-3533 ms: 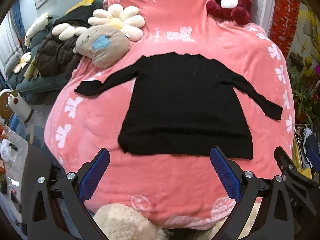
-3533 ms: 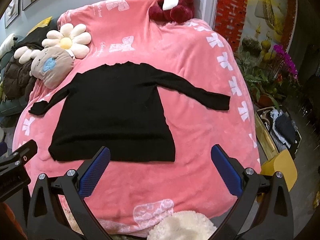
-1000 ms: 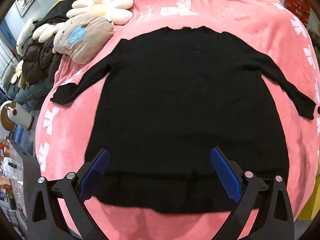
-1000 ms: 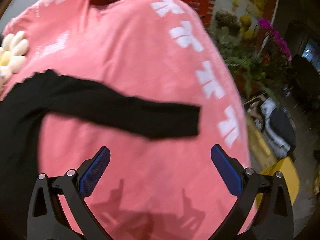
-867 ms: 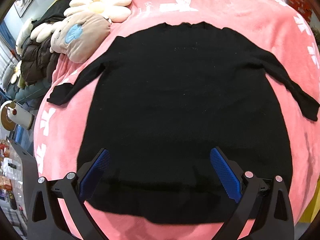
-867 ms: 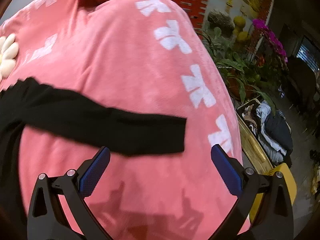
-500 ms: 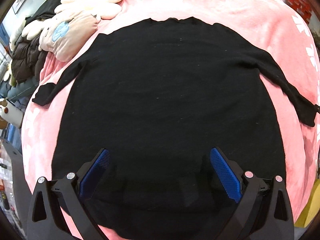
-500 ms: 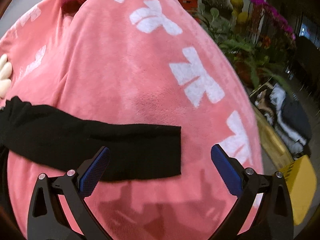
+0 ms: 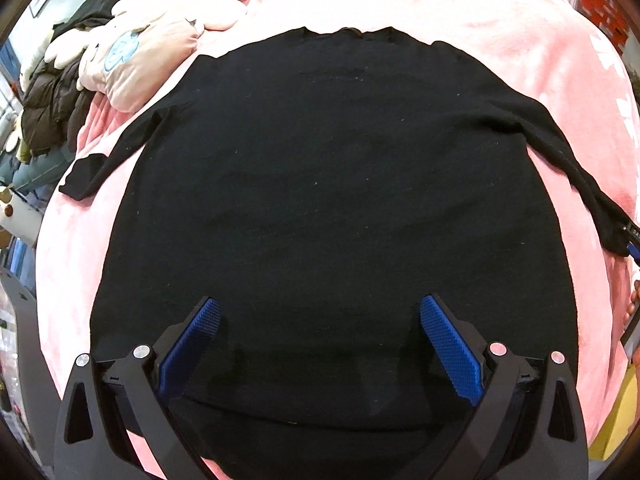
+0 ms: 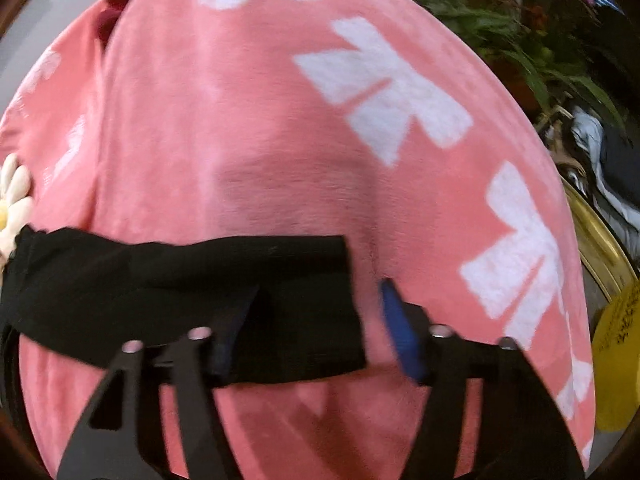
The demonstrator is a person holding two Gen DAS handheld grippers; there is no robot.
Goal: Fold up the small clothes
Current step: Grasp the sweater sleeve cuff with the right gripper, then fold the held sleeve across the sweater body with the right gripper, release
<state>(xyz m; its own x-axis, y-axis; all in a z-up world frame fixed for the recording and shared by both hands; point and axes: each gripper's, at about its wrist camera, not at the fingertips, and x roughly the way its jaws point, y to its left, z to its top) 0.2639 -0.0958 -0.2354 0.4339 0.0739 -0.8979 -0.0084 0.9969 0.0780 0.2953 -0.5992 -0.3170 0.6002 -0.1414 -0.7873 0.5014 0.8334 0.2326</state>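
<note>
The black sweater lay flat on the pink blanket, the left gripper was spread wide above the hem and grasped nothing, and the right gripper was partly closed, its 2 fingers straddling the sleeve cuff without yet clamping it.

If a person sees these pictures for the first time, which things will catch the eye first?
A black long-sleeved knit sweater lies spread flat over a pink fleece blanket with white bows. The right hand-held gripper straddles the cuff of the sweater's sleeve, while the left hand-held gripper sits wide open above the hem.
</note>
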